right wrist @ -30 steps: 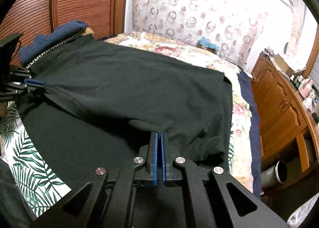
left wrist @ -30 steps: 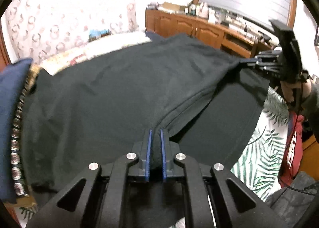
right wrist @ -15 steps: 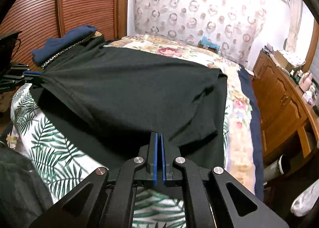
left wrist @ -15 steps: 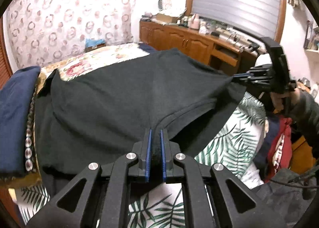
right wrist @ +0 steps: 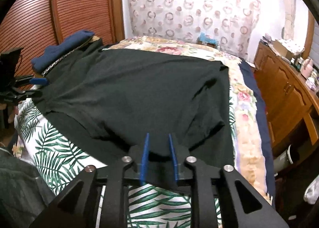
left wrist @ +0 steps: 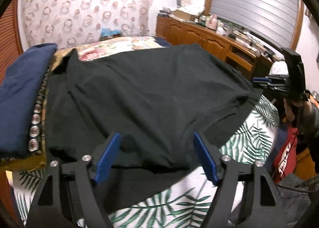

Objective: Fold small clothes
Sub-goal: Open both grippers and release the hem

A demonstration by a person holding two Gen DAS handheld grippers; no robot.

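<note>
A black T-shirt (left wrist: 143, 92) lies spread on the bed, its near hem doubled over; it also shows in the right wrist view (right wrist: 143, 92). My left gripper (left wrist: 155, 138) is wide open over the shirt's near left edge, holding nothing. My right gripper (right wrist: 158, 137) is partly open at the shirt's near right edge, and the cloth lies loose between and under its fingers. Each gripper shows in the other's view: the right one (left wrist: 257, 81) at the shirt's far corner, the left one (right wrist: 37, 86) at the left.
A palm-leaf sheet (left wrist: 249, 140) covers the near bed, a floral quilt (right wrist: 245, 108) the far part. A folded navy garment (left wrist: 18, 96) lies left of the shirt. A wooden cabinet (right wrist: 287, 88) stands on the right, a slatted wooden door (right wrist: 59, 9) on the left.
Both grippers were shut on the shirt's hem and drew it back toward me. Now both have opened and the hem lies released on the bed.
</note>
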